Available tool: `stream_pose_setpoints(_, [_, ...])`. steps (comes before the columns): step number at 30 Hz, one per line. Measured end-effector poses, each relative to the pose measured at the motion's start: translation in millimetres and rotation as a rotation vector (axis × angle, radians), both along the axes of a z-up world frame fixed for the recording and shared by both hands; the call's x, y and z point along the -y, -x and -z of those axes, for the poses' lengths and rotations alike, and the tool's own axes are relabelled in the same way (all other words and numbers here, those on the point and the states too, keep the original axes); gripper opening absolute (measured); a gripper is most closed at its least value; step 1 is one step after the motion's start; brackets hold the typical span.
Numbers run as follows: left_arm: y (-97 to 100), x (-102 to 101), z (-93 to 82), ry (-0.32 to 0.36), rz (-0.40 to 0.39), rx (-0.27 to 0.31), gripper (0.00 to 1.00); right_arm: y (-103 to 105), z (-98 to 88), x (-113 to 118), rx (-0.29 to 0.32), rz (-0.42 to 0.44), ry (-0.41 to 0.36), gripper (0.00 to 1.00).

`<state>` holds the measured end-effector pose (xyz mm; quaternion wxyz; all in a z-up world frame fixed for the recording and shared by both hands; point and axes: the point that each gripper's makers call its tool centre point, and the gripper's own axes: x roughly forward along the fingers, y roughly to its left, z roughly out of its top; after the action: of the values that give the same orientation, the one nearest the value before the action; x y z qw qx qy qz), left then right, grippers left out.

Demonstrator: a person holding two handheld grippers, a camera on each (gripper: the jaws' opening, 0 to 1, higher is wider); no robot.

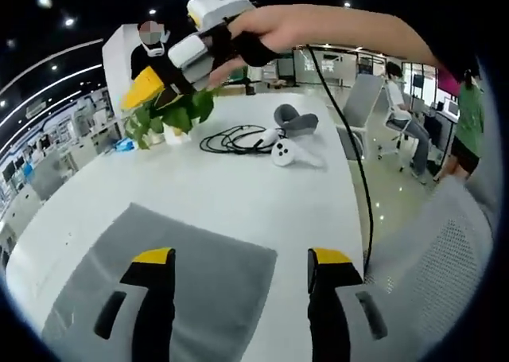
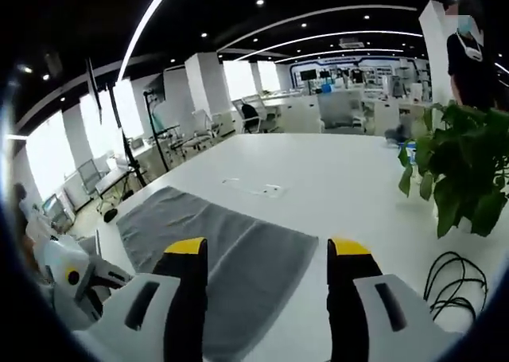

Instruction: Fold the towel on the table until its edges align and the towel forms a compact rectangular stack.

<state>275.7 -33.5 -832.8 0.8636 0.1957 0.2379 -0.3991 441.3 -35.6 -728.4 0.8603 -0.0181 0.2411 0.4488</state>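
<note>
Grey towel (image 1: 159, 274) flat on white table (image 1: 262, 195); claws apart.

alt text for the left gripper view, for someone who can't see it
A grey towel lies flat on a white table, below the left gripper, whose yellow-tipped jaws stand open and empty. Above, a hand holds the right gripper over a green plant, with a black cable coil and a white controller behind.
</note>
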Motion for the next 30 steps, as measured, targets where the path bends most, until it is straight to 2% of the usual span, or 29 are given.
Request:
stream_pose_setpoints(4, [0.7, 8, 10.3, -0.029, 0.036, -0.006, 0.63, -12, 12.8, -3, -0.005, -0.002, 0.015, 0.56])
stream_pose_setpoints(7, [5.4, 11, 25.3, -0.13, 0.099, -0.012, 0.63, -19, 21.9, -6, -0.007, 0.0, 0.02, 0.52])
stream_pose_setpoints(8, [5.8, 13, 27.7, -0.142, 0.107, -0.009, 0.62, -22, 25.1, -6, -0.009, 0.001, 0.016, 0.51])
stream_pose_setpoints(13, [2.7, 21, 34.7, -0.12, 0.102, -0.015, 0.58, -33, 38.5, -9, -0.02, 0.01, 0.012, 0.49])
stream_pose_setpoints(20, [-3.7, 26, 50.1, -0.135, 0.098, -0.029, 0.44, -45, 65.3, -14, -0.051, 0.005, 0.032, 0.46])
stream_pose_setpoints(24, [-4.5, 30, 59.7, -0.139, 0.111, -0.051, 0.4, -50, 77.5, -18, -0.06, 0.006, 0.042, 0.44])
stream_pose_setpoints(28, [-1.4, 33, 67.1, -0.125, 0.128, -0.078, 0.28, -56, 88.3, -22, -0.068, 0.012, 0.048, 0.41])
stream_pose_setpoints(30, [-0.4, 34, 70.9, -0.118, 0.131, -0.088, 0.27, -59, 93.1, -24, -0.063, 0.012, 0.05, 0.37])
